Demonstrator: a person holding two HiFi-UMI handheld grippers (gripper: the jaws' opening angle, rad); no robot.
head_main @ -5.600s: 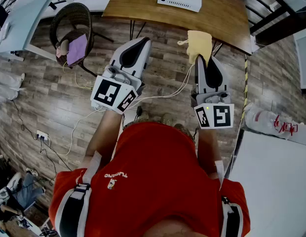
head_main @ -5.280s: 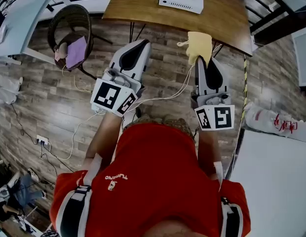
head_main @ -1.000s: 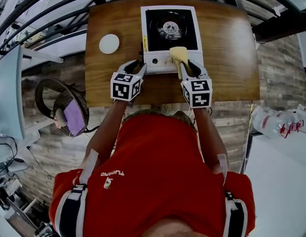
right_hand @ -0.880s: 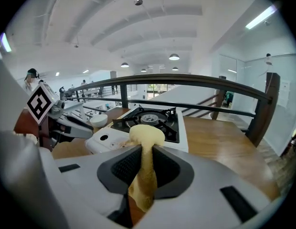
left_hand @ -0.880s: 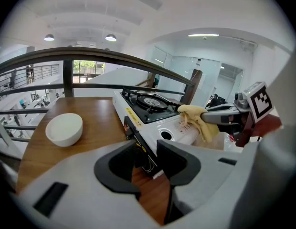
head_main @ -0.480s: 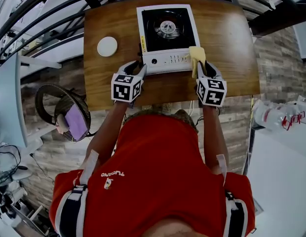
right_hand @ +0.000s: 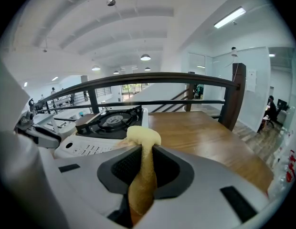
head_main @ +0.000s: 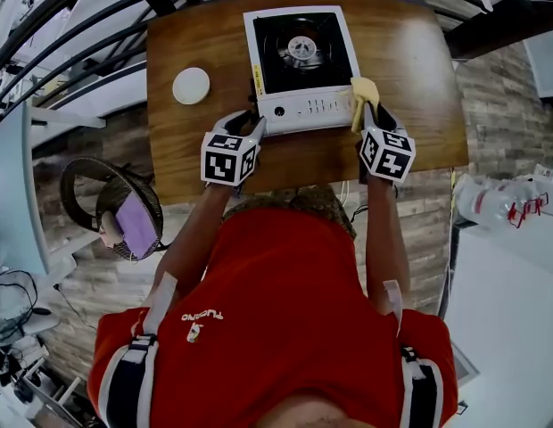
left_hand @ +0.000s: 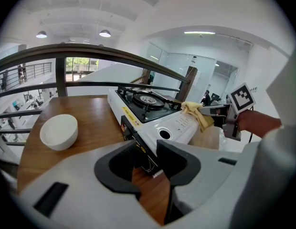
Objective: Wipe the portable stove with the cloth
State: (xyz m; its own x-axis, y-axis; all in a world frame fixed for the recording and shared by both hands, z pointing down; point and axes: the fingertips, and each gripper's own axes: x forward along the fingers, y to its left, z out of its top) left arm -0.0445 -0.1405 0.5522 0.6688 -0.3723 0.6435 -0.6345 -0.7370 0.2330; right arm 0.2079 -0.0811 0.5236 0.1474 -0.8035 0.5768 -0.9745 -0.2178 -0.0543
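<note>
Right gripper (head_main: 370, 114) clamps cloth (head_main: 363, 90) (tail hidden between jaws) on stove (head_main: 299, 56) corner.

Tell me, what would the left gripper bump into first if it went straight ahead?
Probably the stove: its near corner sits right ahead of the left gripper's open fingers; contact is unclear.

I get bright, even light from ceiling lamps (right_hand: 145, 57), soft shadows, sharp centres, and heavy fisheye bending toward black corners.

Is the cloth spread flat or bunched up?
Bunched up: the right gripper pinches the cloth into a narrow strip between its jaws, with a rounded wad bulging past them beside the stove.
</note>
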